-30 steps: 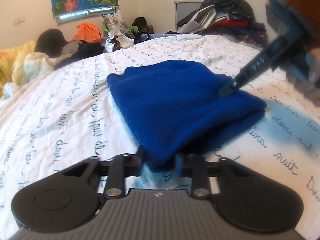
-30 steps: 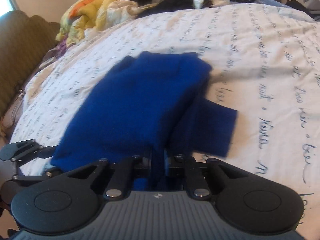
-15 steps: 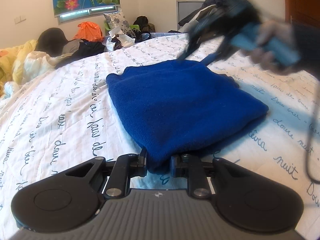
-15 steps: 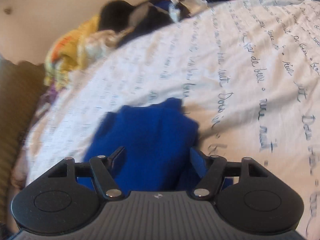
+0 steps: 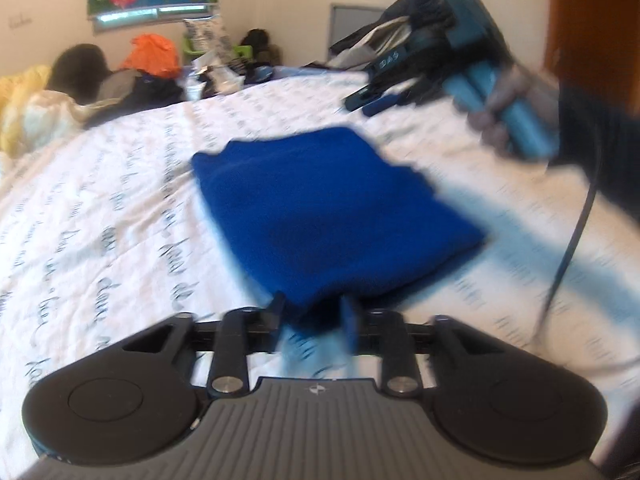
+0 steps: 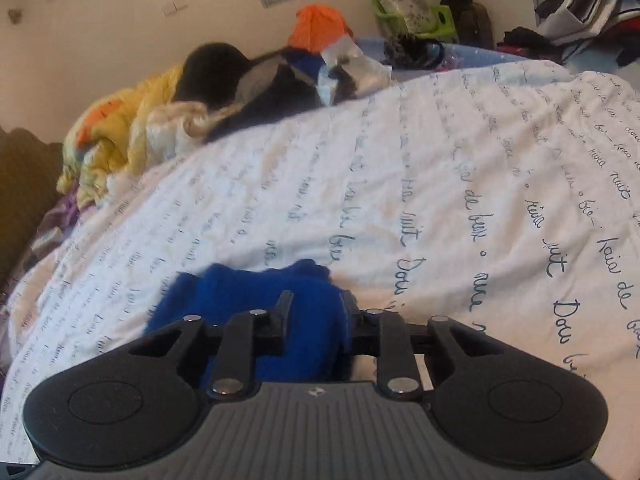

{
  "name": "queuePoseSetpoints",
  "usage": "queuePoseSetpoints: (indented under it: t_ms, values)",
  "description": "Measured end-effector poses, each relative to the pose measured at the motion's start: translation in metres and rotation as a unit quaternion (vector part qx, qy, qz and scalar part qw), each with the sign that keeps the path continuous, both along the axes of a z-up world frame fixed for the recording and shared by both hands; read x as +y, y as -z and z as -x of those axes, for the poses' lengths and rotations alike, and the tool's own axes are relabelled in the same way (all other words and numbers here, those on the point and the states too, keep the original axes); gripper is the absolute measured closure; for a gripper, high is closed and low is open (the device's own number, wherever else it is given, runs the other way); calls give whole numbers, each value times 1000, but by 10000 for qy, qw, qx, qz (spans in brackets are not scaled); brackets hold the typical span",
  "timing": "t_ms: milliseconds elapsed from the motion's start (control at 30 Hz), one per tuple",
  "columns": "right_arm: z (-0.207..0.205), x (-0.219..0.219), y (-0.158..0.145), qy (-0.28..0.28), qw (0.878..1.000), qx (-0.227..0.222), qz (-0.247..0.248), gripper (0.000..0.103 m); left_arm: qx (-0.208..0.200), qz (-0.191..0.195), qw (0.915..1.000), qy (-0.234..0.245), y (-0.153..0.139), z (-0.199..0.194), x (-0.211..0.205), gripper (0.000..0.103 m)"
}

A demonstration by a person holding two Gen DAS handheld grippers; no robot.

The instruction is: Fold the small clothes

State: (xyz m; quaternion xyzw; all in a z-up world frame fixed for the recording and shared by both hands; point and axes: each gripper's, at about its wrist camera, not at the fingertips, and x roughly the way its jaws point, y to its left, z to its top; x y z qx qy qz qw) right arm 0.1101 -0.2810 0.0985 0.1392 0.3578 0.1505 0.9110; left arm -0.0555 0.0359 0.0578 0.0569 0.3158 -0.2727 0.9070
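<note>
A folded blue fleece garment (image 5: 332, 216) lies on the white bedcover with script print (image 5: 100, 220). My left gripper (image 5: 313, 316) sits low at its near corner. Its jaws are opening, the corner lies loosely between them, and the pads do not press it. In the left wrist view my right gripper (image 5: 366, 104) hangs in the air beyond the garment's far right side, held by a hand (image 5: 492, 120). Its jaws are closing with nothing between them. In the right wrist view the right gripper (image 6: 316, 312) hovers over the garment (image 6: 240, 292).
A yellow blanket (image 6: 116, 136), dark clothes and an orange bag (image 6: 318, 26) crowd the far edge of the bed. A heap of jackets (image 5: 404, 32) sits at the far right by a brown door (image 5: 592, 12). A black cable (image 5: 572, 240) hangs from the right hand.
The right gripper let go of the garment, rose and pulled away to the far right. The left gripper's jaws spread off the near corner they were pinching and it lifted slightly.
</note>
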Motion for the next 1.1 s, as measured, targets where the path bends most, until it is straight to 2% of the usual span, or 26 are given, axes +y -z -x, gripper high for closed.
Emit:
queuePoseSetpoints:
  t_ms: [33,67,100,133,167,233,267,333,367,433,467,533,633,667,700,733,767,800,833,867,933,1000,1033,1067,1100]
  values:
    - [5,6,-2,-237,9997,11,-93,61,-14,127,9999,98,-6,-2,-2,46]
    - [9,17,-3,-520,9986,29,-68,46,-133,214,9996,147,-10,-4,-8,33]
    - [11,30,0,-731,9973,32,60,40,-304,232,9991,172,-12,-7,-16,23]
    - [10,42,4,-912,9956,47,213,36,-414,160,9988,212,-11,-14,-30,19]
    - [4,56,12,-1071,9935,158,366,37,-351,63,9991,251,-4,-24,-39,17]
    - [-14,66,42,-1132,9892,453,812,38,270,-147,9994,171,25,-50,-52,27]
    - [-13,61,49,-1205,9888,14,883,38,149,-82,9998,102,32,-50,-51,30]
    - [-17,49,47,-1038,9931,162,517,38,124,-108,9998,113,27,-43,-51,31]
    - [-16,50,40,-987,9933,289,528,38,166,84,9998,81,20,-37,-44,32]
    - [1,45,22,-835,9944,221,605,37,232,621,9978,-51,11,-25,-22,21]
    - [13,35,13,-752,9961,131,449,36,269,754,9965,-227,9,-22,-12,13]
    - [33,9,6,-636,9977,209,-128,34,476,947,9927,-572,10,-21,6,13]
    - [55,-8,14,-716,9936,672,-559,34,1163,1517,9768,-966,19,-39,26,16]
    - [60,-5,20,-802,9925,772,-498,34,1393,1660,9710,-1009,24,-48,27,20]
    - [63,1,27,-884,9917,868,-350,34,1604,1741,9665,-995,30,-56,25,29]
    - [66,8,34,-944,9911,910,-211,46,1494,1744,9676,-1048,31,-58,23,30]
    - [68,16,41,-1046,9903,920,14,79,1475,1641,9690,-1107,31,-62,20,51]
    - [71,21,45,-1130,9899,796,299,83,1542,1508,9695,-1165,30,-67,18,76]
    - [72,15,48,-1194,9901,643,353,87,1644,1482,9675,-1223,30,-71,22,77]
    - [68,4,50,-1109,9913,699,107,87,1775,1579,9636,-1224,31,-76,29,74]
    - [66,-8,50,-969,9915,836,-236,87,1856,1565,9612,-1311,29,-74,40,74]
    - [75,-7,44,-879,9916,909,-260,75,1901,1606,9589,-1364,24,-68,47,70]
    - [81,-9,40,-711,9923,969,-300,54,1969,1764,9546,-1376,23,-66,52,68]
    - [87,-16,36,-581,9928,965,-407,21,2104,1965,9481,-1351,24,-64,56,62]
    - [95,-25,35,-468,9923,917,-688,8,2294,2217,9382,-1345,28,-62,61,52]
